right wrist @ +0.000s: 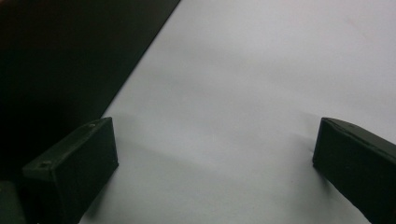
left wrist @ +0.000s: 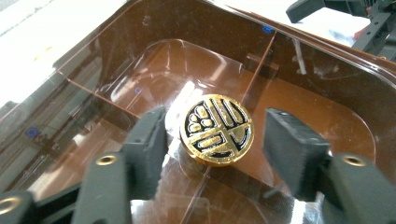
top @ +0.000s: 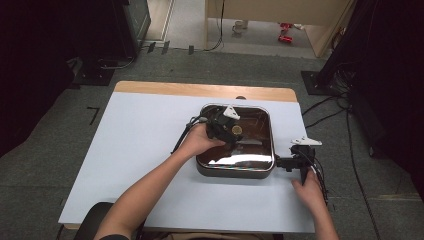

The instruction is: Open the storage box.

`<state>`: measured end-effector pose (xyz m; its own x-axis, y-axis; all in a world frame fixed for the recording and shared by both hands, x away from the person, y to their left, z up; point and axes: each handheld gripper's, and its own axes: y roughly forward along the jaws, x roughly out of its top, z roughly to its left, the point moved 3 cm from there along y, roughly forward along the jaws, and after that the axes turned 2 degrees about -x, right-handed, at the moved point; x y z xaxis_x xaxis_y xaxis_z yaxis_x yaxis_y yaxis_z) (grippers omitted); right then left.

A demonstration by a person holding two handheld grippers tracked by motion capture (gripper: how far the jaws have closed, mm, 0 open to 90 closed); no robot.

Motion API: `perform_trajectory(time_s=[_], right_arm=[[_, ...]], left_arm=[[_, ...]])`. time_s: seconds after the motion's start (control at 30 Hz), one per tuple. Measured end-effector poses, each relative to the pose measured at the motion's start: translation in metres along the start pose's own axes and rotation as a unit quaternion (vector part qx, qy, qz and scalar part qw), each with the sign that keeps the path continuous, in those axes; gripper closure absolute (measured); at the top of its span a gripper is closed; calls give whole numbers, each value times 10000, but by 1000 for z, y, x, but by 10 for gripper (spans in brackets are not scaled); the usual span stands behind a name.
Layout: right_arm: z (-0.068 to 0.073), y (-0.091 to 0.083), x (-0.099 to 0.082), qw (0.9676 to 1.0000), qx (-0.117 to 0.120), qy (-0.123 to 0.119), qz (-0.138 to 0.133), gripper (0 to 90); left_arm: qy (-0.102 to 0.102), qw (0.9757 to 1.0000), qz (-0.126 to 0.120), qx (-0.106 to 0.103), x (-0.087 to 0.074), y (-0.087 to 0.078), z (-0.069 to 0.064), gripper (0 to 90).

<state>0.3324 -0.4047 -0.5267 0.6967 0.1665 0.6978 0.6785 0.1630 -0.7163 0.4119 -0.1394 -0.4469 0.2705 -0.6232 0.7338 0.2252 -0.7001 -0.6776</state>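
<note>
While left gripper (left wrist: pixel 212 140) straddles lid, gold knob (left wrist: pixel 217 129) sits between jaws.

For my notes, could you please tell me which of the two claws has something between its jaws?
The left claw: its jaws flank the round gold knob of the brown transparent lid.

Overhead light is decent on the pale blue-white table (top: pixel 140 150), but the room around it drops off to near black at both sides. The glossy brown see-through square lid (top: pixel 260 120) throws a strong white glare streak along its near edge. In the left gripper view the round gold-and-black knob (left wrist: pixel 217 129) is sharp, while the lid's reflections get messy. The right gripper view is soft, with dim shadow left of the table.
</note>
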Motion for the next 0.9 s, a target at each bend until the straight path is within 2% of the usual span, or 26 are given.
perform_trajectory(time_s=[0.13,0.17,0.27,0.43,0.63,0.77,0.9], right_arm=[[0,0,0,10000,-1,-5,3,0],[0,0,0,10000,-2,-6,2,0],[0,0,0,10000,-2,0,2,0],[0,0,0,10000,-1,0,4,0],[0,0,0,10000,-3,-6,5,0],[0,0,0,10000,-4,-10,4,0],[0,0,0,10000,-2,-14,3,0]], left_arm=[[58,9999,-72,62,0,1,-1,572],[63,9999,-81,37,0,1,0,581],[-19,9999,-132,-50,0,0,2,588],[-57,10000,-58,-13,2,-2,1,590],[-189,9997,-98,-113,9,-12,-1,590],[-159,9997,-138,-128,13,-21,-3,590],[-61,9998,-175,-60,16,-38,-6,590]])
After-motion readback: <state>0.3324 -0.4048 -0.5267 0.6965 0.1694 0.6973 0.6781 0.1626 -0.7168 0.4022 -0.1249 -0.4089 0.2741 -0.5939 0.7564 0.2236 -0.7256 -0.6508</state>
